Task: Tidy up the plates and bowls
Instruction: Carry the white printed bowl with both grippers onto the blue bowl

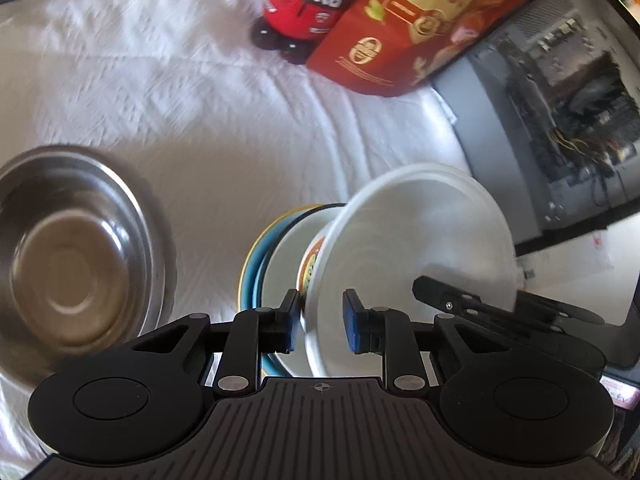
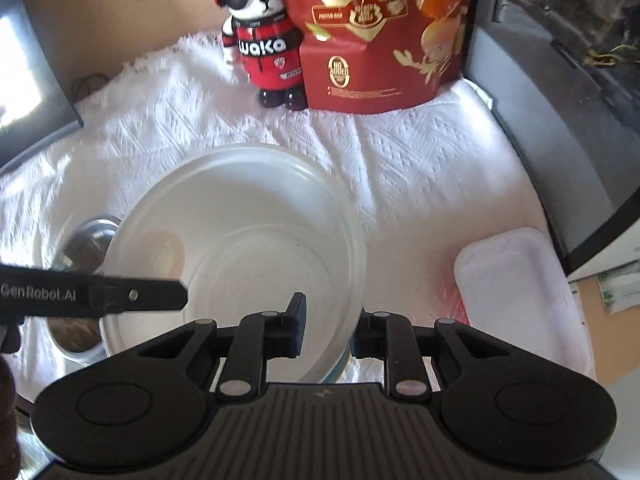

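A white translucent plastic bowl (image 1: 420, 232) (image 2: 248, 232) hangs tilted over a stack of bowls: a white printed bowl (image 1: 284, 256) nested in a blue one (image 1: 250, 276) with a yellow rim. My left gripper (image 1: 322, 322) is shut on the bowl's near rim, one finger outside and the blue pad inside. My right gripper (image 2: 330, 326) (image 1: 480, 308) is shut on the opposite rim. In the right wrist view, a left gripper finger (image 2: 152, 292) reaches in across the bowl's left edge. A steel bowl (image 1: 72, 256) (image 2: 80, 244) rests on the cloth to the left.
A white textured cloth (image 1: 180, 100) covers the table. At the back stand a bear figure (image 2: 260, 40) and a red snack bag (image 2: 380, 40). A grey computer case (image 2: 560, 100) walls the right side. A white lidded box (image 2: 520, 292) lies at the front right.
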### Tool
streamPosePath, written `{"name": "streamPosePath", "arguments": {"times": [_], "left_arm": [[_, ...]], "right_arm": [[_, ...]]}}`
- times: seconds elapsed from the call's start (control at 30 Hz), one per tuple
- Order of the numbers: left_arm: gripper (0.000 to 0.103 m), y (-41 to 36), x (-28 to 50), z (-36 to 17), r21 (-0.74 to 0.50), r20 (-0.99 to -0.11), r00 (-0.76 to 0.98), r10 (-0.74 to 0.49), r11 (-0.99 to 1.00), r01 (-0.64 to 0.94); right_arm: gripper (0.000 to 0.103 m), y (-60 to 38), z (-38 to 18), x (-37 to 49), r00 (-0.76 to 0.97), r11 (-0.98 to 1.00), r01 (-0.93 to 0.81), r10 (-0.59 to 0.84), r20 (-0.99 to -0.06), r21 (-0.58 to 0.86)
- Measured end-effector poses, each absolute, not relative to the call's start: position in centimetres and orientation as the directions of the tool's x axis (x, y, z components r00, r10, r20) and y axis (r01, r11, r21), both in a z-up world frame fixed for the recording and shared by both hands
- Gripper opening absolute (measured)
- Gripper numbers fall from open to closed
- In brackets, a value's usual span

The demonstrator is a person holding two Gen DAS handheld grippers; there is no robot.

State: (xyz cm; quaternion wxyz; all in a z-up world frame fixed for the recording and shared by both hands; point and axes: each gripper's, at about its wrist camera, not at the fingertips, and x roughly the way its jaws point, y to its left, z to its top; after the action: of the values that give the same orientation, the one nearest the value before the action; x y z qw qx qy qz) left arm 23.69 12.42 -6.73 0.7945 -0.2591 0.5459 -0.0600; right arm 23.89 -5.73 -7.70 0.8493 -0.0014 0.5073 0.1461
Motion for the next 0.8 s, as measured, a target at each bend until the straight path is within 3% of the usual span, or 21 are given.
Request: {"name": "streamPosePath", "arguments": {"times": [0.5, 0.8], "left_arm": [[0.027, 12.7, 21.9, -4.2, -0.473, -0.807, 0.531, -0.259, 0.822, -0.317], [0.026, 13.2, 21.1, -4.2, -0.494, -0.802, 0.54, -0.257, 0.793, -0.356]], "right_arm": [[0.021, -5.5, -9.0, 27.0, 0.396, 0.882, -0.441, 0.358, -0.846, 0.167], [0.021, -5.7, -9.5, 28.0, 0.391, 0.874, -0.449, 0.379, -0.839, 0.186]]}}
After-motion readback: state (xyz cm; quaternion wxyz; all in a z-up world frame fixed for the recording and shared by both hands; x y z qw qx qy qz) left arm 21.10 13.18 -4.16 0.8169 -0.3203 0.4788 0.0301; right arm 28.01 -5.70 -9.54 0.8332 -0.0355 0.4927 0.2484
